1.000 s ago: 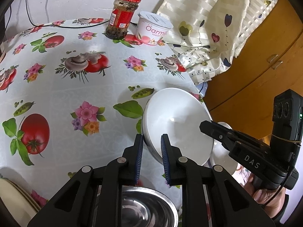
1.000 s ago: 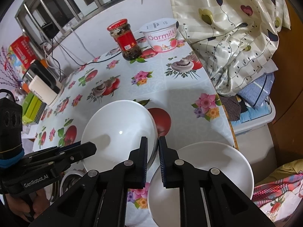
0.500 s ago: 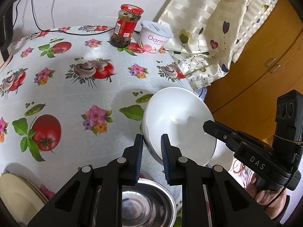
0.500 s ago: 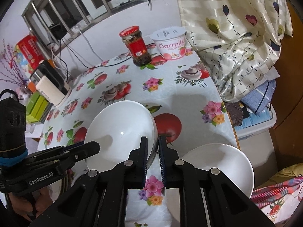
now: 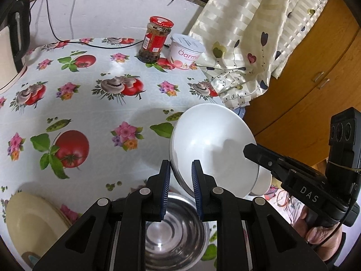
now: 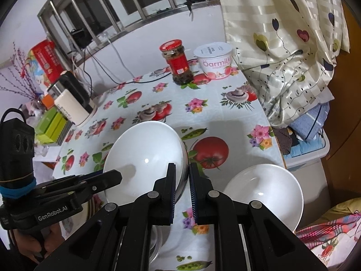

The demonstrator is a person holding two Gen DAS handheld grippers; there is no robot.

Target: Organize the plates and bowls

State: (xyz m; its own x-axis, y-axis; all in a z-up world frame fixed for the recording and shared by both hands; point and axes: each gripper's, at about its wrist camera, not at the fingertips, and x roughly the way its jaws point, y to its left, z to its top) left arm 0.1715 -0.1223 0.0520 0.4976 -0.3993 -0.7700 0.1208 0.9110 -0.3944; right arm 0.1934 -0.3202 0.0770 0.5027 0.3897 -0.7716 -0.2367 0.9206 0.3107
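A large white bowl point(image 5: 212, 144) hangs above the table, held at opposite rims by both grippers. My left gripper point(image 5: 179, 176) is shut on its near rim. My right gripper point(image 6: 182, 180) is shut on the rim of the same white bowl point(image 6: 144, 155). A steel bowl point(image 5: 173, 232) sits on the table right under my left gripper. A second white bowl point(image 6: 264, 192) sits at the table's right edge. A cream plate point(image 5: 29, 223) lies at the lower left in the left wrist view.
A red-lidded jar point(image 5: 155, 40) and a yogurt tub point(image 5: 185, 52) stand at the back of the flowered tablecloth point(image 5: 90, 113). A curtain point(image 5: 259, 33) hangs over the right edge. A kettle point(image 6: 72, 103) and boxes stand at the left.
Both grippers have lifted the white bowl higher off the table, so both views have pulled back. The steel bowl and second white bowl stay in place.
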